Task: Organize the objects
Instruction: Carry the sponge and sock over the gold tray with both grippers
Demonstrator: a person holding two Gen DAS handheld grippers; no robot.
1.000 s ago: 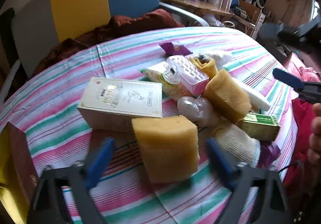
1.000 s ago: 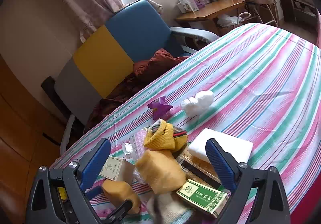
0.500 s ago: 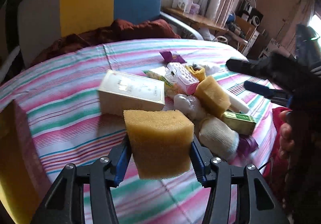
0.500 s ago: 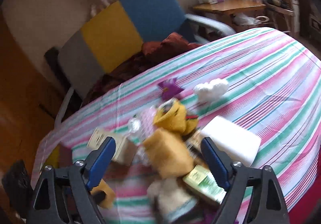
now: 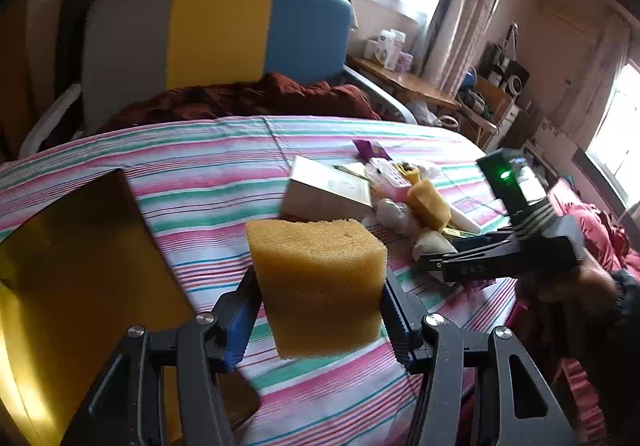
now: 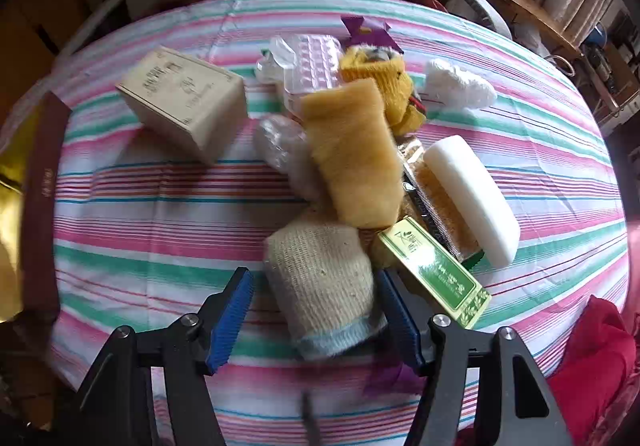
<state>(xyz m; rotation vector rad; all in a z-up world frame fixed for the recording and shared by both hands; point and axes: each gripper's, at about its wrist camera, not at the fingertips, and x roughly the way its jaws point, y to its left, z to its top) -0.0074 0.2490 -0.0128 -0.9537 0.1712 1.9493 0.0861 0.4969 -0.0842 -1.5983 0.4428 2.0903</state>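
Striped in pink, green and white, the cloth-covered bench (image 6: 160, 206) carries a loose heap of household odds and ends, with a grey, yellow and blue armchair (image 5: 216, 34) and a window behind it.

The left hand-held gripper (image 5: 318, 310) is clamped on a yellow sponge block (image 5: 318, 282), its blue pads pressing both sides, and the block hangs clear above the cloth, apart from the heap. Just to its left lies a gold-lined box tray (image 5: 80, 278) at the edge of the bench; I judge this the likely place for the sponge, though that cannot be confirmed.

The right hand-held gripper (image 6: 316, 320) has its jaws apart, straddling a beige knitted glove (image 6: 320, 286) with a pale blue cuff. Its right pad sits close against the glove; the left pad stands off with cloth visible between. Touching the glove are a green and gold carton (image 6: 436, 270) and a second yellow sponge (image 6: 356, 154); a cream cardboard box (image 6: 184, 102) stands well apart to the left.

The step in hand looks like sorting: one item carried off, the next being lined up. Next, the left should travel over the tray and release; the right needs to close squarely on the glove without catching the carton.
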